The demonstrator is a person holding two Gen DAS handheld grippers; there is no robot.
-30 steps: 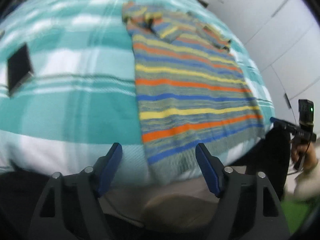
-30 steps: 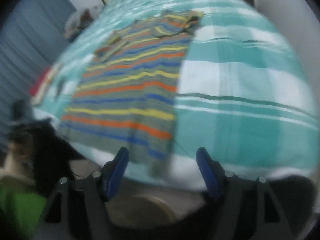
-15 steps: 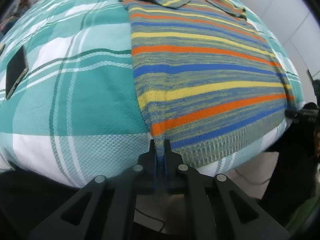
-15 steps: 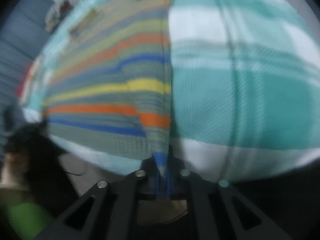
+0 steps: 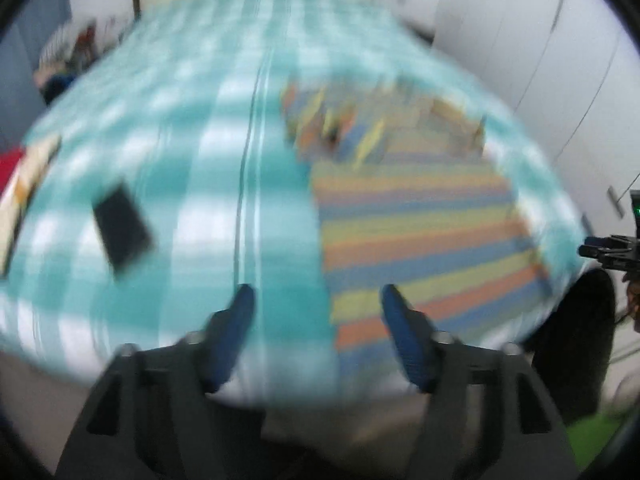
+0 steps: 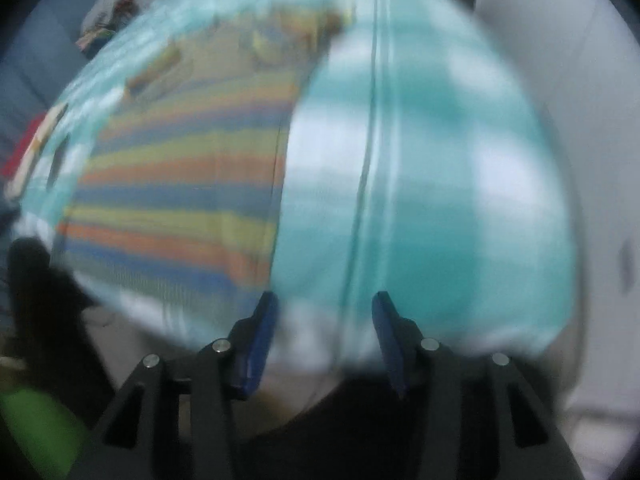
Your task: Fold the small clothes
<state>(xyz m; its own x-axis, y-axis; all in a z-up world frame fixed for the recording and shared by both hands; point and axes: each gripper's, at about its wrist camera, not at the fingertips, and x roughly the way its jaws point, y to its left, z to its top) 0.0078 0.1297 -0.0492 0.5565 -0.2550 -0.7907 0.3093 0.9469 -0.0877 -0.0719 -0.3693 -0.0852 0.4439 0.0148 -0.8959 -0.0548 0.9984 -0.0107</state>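
With both the left tool (image 5: 316, 312) and right tool (image 6: 324, 320) apart and empty, we should pinch the sweater's (image 5: 420, 232) hem corners evenly on the bed (image 5: 200, 160).

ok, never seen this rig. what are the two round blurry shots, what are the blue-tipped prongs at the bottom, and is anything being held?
There is no robot here. A person carries a hand-held gripper in each hand, and each one has a fisheye camera looking forward along its fingers, which is why both pictures are round and warped. One picture is from the left gripper, the other from the right gripper. The blue-padded prongs are the jaws; in both views they stand apart with nothing between them, so nothing is held. Both shots are blurred.

In front lies a bed with a teal and white checked cover. On it a striped sweater in orange, yellow, blue and grey is spread flat, sleeves folded in at the far end. A dark flat slab, probably a phone, lies to its left. The other gripper shows at the left view's right edge.
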